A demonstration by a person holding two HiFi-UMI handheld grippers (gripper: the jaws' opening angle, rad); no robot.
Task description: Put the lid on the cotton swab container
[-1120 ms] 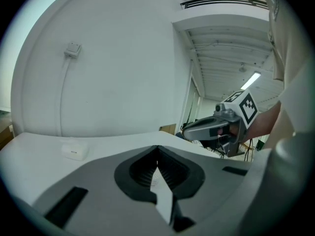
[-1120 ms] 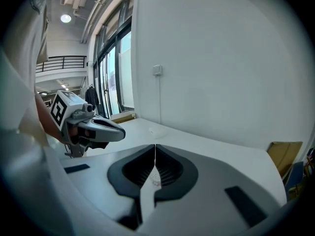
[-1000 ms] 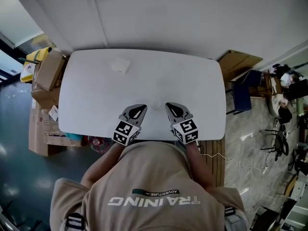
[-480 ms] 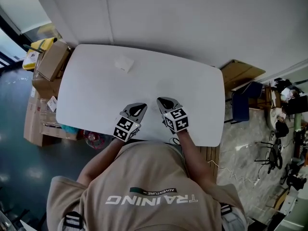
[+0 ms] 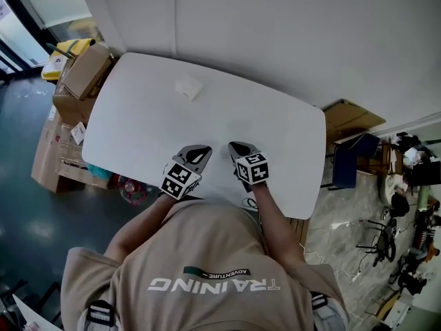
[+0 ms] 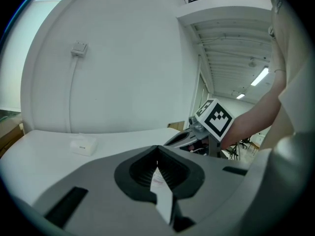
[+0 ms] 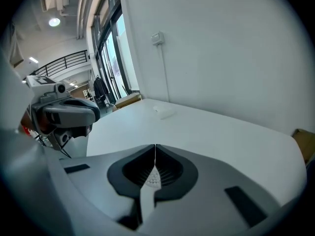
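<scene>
A small white box (image 5: pixel 189 87) lies far back on the white table (image 5: pixel 282 136); it also shows in the left gripper view (image 6: pixel 82 145) and the right gripper view (image 7: pixel 164 111). I cannot tell whether it has a lid. My left gripper (image 5: pixel 200 149) and right gripper (image 5: pixel 233 145) hover side by side over the table's near edge, far from the box. Both are shut, tips touching (image 6: pixel 157 148) (image 7: pixel 155 146). A thin white sliver shows in the slot behind each pair of tips; I cannot tell what it is.
Cardboard boxes (image 5: pixel 86 71) stand off the table's left end with a yellow item (image 5: pixel 67 47) beyond them. A brown board (image 5: pixel 353 119) and a dark chair (image 5: pixel 348 163) are at the right end. A white wall runs behind the table.
My right gripper has moved left, closer to the left gripper. The head view has swung, so the table sits more slanted in the picture. The white box has not moved on the table.
</scene>
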